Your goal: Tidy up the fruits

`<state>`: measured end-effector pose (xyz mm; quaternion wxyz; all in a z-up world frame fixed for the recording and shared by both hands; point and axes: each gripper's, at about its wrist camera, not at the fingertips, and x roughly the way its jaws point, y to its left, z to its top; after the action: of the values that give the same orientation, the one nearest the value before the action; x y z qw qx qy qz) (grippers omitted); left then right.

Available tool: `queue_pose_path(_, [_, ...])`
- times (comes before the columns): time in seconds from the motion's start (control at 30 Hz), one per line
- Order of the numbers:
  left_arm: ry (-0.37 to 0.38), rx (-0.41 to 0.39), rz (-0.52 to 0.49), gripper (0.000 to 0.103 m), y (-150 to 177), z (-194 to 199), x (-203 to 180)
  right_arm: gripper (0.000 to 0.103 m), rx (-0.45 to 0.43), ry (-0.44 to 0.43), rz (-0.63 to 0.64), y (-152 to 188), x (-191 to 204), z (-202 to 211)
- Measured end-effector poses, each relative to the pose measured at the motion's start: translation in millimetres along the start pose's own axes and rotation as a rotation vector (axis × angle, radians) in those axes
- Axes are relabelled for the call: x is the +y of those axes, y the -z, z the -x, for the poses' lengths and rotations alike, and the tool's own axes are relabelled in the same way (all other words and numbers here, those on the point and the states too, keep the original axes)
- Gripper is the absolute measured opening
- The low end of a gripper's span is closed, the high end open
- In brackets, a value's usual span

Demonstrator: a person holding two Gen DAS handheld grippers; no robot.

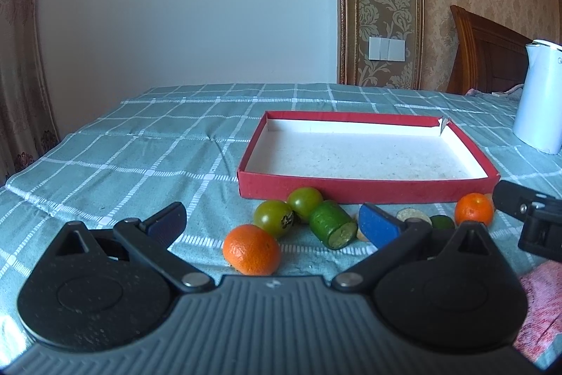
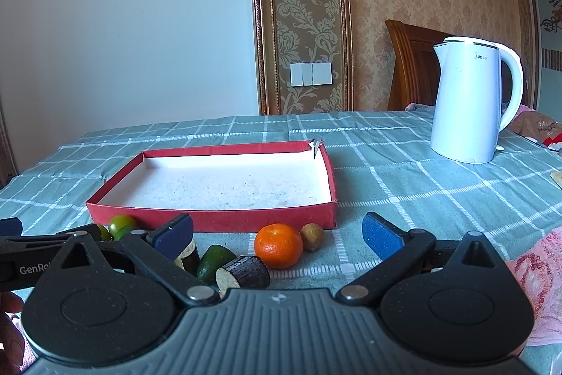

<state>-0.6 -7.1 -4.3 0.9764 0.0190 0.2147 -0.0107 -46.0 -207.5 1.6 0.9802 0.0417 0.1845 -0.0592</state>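
Note:
A shallow red tray (image 1: 365, 190) (image 2: 210, 217) with a white inside sits empty on the checked cloth. In front of it lie loose fruits: an orange (image 1: 252, 249), two green tomatoes (image 1: 274, 218) (image 1: 305, 201), a green cut cylinder (image 1: 332, 229) and a second orange (image 1: 473, 208) (image 2: 278, 245). The right wrist view also shows a small brown fruit (image 2: 311, 236), a green fruit (image 2: 215, 262) and a dark cut cylinder (image 2: 244, 272). My left gripper (image 1: 272, 224) is open over the near orange. My right gripper (image 2: 277, 232) is open behind the second orange.
A white electric kettle (image 2: 470, 101) (image 1: 539, 97) stands at the back right of the table. A pink cloth (image 2: 542, 283) (image 1: 542, 308) lies at the right front. The table's far edge meets the wall and a wooden headboard (image 2: 414, 65).

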Motion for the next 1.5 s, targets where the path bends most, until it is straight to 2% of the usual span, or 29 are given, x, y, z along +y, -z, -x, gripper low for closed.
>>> queue_pose_path(0.67, [0.006, 0.002, -0.009, 0.103, 3.3, -2.3, 0.8, 0.103, 0.0, 0.006, 0.014, 0.2, -0.3, -1.6])
queue_pose_path(1.03, [0.019, -0.07, -0.015, 0.103, 14.6, -6.9, 0.7, 0.103, 0.005, 0.006, 0.06, 9.1, -6.3, -2.3])
queue_pose_path(1.17, [0.018, -0.063, -0.009, 0.103, 17.1, -12.1, 0.5, 0.103, 0.021, 0.009, 0.065, 12.0, -11.5, -5.6])
queue_pose_path(1.43, [0.013, -0.058, -0.048, 0.103, 21.5, -12.7, -5.9, 0.102, 0.043, -0.065, 0.157, 15.3, -5.9, -12.5])
queue_pose_path(1.5, [0.018, -0.048, -0.038, 0.103, 20.9, -14.3, -4.4, 0.096, 0.058, -0.094, 0.195, 17.2, -1.5, -14.4])
